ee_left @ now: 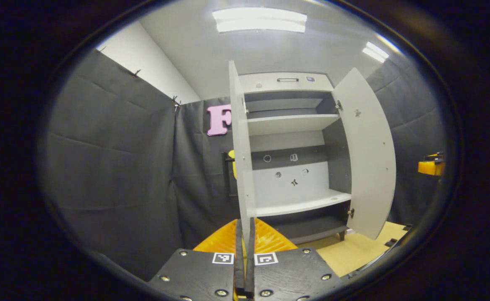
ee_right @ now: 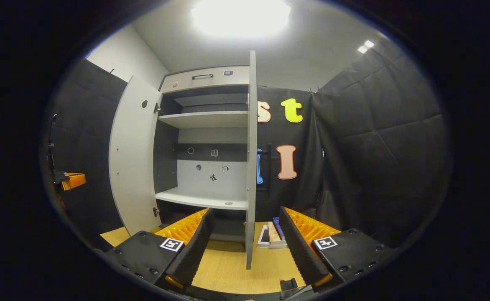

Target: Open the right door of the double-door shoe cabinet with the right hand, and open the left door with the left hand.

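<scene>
Both doors of the shoe cabinet point(ee_left: 291, 154) are swung out, interior exposed: a top shelf point(ee_left: 289, 123), a lower shelf point(ee_left: 301, 202), and a dark bottom tier near the floor. Drawer front with a handle point(ee_left: 287, 79) sits across the top.

Left side: left gripper point(ee_left: 245, 234) is right at the left door point(ee_left: 241, 146), seen edge-on straight ahead of it. Its two fingers are pressed together, no gap visible; the door's lower edge stands just above the fingertips, but I cannot tell whether any of it is pinched between them. Black booth cloth fills the left and far side.

Middle: cabinet back panel is grey and white with a few small fittings on it. Wood floor point(ee_left: 353, 251) in front of the cabinet.

Right side: right door point(ee_right: 251, 159) is edge-on in the right gripper view, standing between the spread fingers of the right gripper point(ee_right: 247, 244). Jaws are wide apart, neither pad touching the door. A small stack of flat items point(ee_right: 270, 235) lies on the floor just right of that door's bottom edge.

From the left gripper view the right door point(ee_left: 368, 154) shows its inner face, wide open, with an orange gripper part point(ee_left: 431, 165) visible far right.
</scene>
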{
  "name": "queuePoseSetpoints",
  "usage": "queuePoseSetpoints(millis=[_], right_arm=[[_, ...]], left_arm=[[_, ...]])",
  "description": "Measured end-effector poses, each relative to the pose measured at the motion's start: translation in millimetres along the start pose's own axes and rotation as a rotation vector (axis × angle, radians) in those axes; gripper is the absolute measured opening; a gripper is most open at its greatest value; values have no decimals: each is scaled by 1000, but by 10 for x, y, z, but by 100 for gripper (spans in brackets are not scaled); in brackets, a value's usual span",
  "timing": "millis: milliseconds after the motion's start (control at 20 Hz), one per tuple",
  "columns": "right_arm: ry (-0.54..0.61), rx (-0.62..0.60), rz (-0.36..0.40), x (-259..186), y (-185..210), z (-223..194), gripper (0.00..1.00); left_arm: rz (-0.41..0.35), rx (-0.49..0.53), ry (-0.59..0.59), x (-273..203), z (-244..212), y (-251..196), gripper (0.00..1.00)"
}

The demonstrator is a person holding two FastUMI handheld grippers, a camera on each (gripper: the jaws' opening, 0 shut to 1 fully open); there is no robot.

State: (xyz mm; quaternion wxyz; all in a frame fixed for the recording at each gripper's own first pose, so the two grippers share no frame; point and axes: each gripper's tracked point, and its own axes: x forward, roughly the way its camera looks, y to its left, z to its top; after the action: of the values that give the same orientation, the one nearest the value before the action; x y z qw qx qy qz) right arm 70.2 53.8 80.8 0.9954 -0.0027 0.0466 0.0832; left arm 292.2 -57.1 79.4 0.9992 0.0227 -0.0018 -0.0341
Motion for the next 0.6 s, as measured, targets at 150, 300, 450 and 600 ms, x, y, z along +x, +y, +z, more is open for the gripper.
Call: queuePoseSetpoints(millis=[150, 300, 450, 600], right_arm=[[-3, 18, 0, -36, -20, -8, 97], [-10, 28, 13, -72, 22, -16, 97], [-13, 12, 23, -84, 69, -28, 97], [-21, 13, 31, -73, 94, 5, 97]], left_arm=[[1, 36, -4, -73, -8, 4, 17], [-3, 23, 1, -65, -16, -27, 31], [-8, 8, 22, -138, -72, -71, 63], [41, 14, 37, -182, -109, 23, 93]])
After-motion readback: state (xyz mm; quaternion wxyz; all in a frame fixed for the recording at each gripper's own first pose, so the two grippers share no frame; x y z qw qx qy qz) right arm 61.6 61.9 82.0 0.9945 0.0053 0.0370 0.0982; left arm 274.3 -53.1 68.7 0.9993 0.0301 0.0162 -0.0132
